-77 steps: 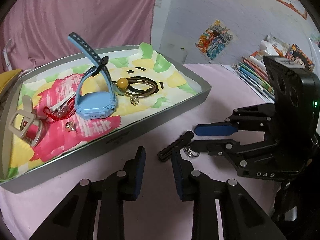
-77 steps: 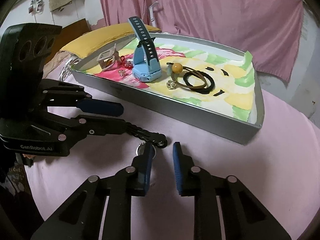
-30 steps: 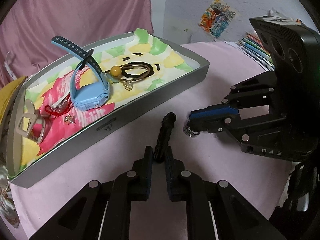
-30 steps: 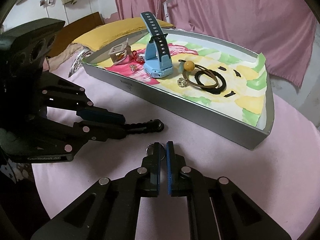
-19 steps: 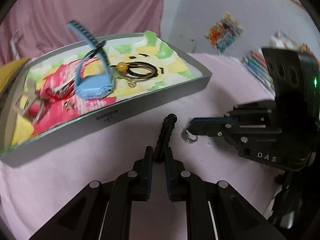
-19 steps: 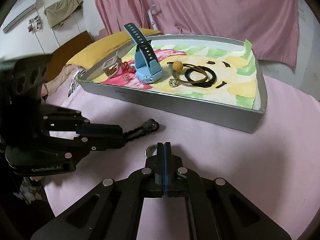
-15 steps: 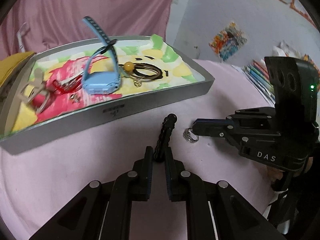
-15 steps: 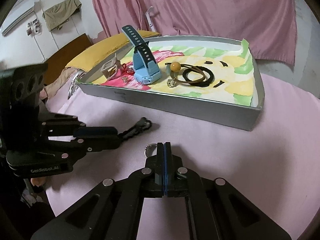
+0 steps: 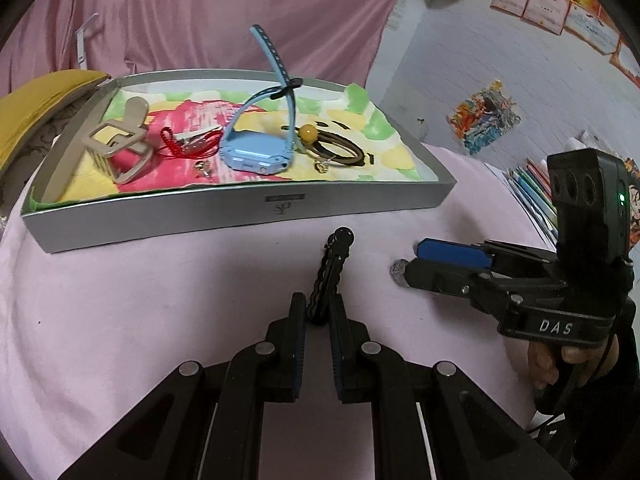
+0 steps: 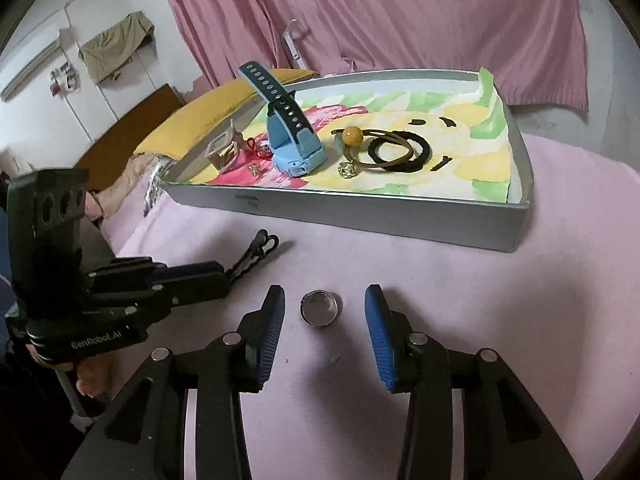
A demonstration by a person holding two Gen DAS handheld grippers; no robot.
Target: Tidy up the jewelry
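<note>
My left gripper is shut on the near end of a black hair clip, which sticks out forward just above the pink cloth. In the right wrist view the same clip juts from the left gripper. The jaws of my right gripper are opening. A silver ring lies flat on the cloth between them, touching neither pad. Behind both stands the grey tray, which holds a blue watch, a beige claw clip, hair ties and small trinkets.
A pink cloth covers the table. A yellow cushion lies left of the tray, and a stack of books at the right. A pink curtain hangs behind. A hand grips the right gripper's handle.
The right jaws were shut on the silver ring. They have now spread, and the ring lies on the cloth between them. The left gripper has rolled while keeping hold of the hair clip.
</note>
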